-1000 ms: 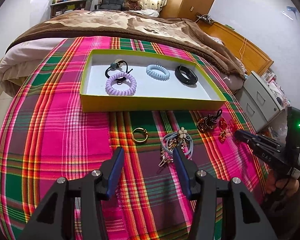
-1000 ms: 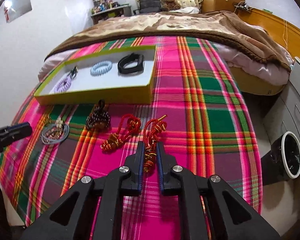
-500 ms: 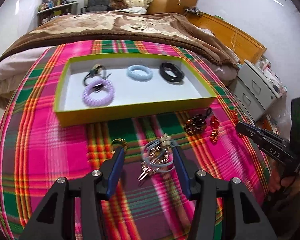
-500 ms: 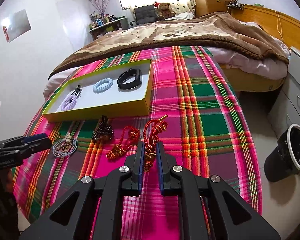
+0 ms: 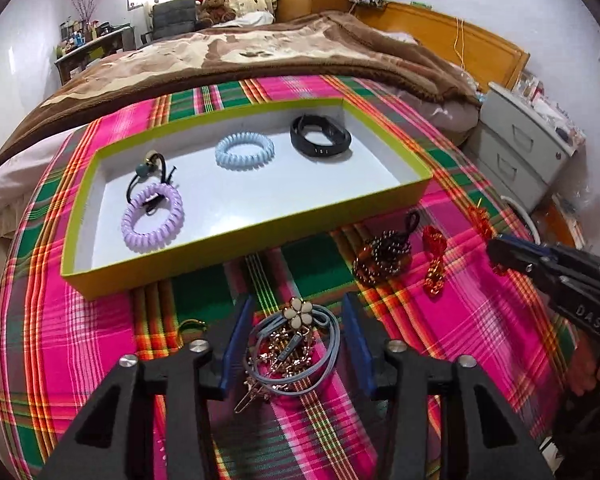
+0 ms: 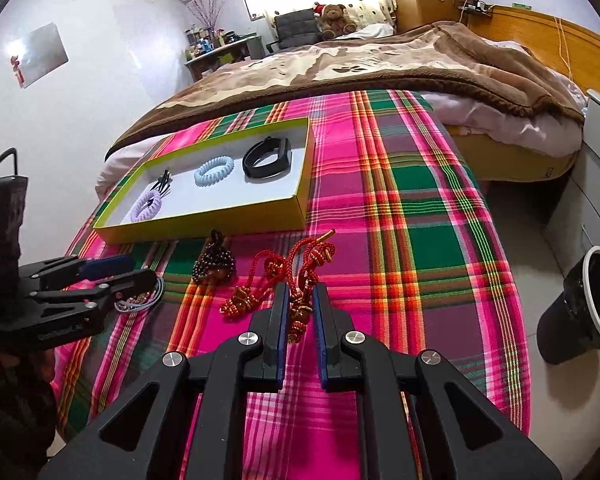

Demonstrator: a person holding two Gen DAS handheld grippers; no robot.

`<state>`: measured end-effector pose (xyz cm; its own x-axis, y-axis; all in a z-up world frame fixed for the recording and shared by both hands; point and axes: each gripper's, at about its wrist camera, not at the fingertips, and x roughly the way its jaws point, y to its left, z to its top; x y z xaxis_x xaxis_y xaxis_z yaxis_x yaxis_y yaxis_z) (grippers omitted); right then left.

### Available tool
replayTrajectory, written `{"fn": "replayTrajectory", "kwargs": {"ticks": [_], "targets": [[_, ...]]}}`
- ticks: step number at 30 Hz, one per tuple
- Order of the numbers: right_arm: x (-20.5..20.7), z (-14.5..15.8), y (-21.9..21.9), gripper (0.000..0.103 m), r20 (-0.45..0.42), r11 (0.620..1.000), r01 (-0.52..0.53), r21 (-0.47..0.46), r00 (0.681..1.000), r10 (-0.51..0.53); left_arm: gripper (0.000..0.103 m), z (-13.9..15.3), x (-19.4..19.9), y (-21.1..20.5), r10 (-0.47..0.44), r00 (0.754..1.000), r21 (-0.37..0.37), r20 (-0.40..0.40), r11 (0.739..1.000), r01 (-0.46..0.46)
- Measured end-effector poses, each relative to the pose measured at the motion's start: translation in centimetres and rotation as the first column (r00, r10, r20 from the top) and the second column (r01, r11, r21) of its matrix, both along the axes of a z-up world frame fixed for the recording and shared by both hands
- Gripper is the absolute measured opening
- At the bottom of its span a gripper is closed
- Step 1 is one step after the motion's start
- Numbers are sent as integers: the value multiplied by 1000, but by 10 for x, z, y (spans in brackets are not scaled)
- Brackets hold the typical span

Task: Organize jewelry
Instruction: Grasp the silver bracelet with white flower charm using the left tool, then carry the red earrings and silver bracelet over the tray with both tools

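Blue hair-tie bundle is lying on the plaid bed cover, just below the tray, sitting between the released jaws of the left gripper. Right gripper is straddling a red cord charm, jaws narrow, not clenched.

The cloth under both grippers was a pink, green and orange plaid. Ahead of the left gripper, whose pads were blue, sat a yellow-green tray, white inside, with a lilac coil, pale blue coil and black band. Between the right gripper's pads lay a red-and-gold cord
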<state>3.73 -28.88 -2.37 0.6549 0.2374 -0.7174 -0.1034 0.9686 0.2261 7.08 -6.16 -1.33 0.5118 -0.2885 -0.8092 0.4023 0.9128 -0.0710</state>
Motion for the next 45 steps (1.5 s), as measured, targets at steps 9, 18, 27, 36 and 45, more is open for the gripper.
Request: {"fn": "replayTrajectory", "kwargs": {"ticks": [9,18,27,36,45], "targets": [[2,-1,1,12,-2,1000,-1,2,1000,1,21,-5,1,-4,1,1000,-5,-10,1000,-1],[0,1,0,12,3,1000,5,1,1000,-5,17,0,0,3,24,1000,-33,-5,999,-25],[-5,13,4,12,29,1000,1,-2,1000,-1,17,16,-5,18,41,999,-110,7,993,-40],[-2,38,10,12,80,1000,-8,-10,997,9,17,49,-4,28,53,996,-164,65,986,-42],[29,57,29,12,104,998,-58,-20,993,60,17,62,22,39,81,993,-186,80,980,-65]]}}
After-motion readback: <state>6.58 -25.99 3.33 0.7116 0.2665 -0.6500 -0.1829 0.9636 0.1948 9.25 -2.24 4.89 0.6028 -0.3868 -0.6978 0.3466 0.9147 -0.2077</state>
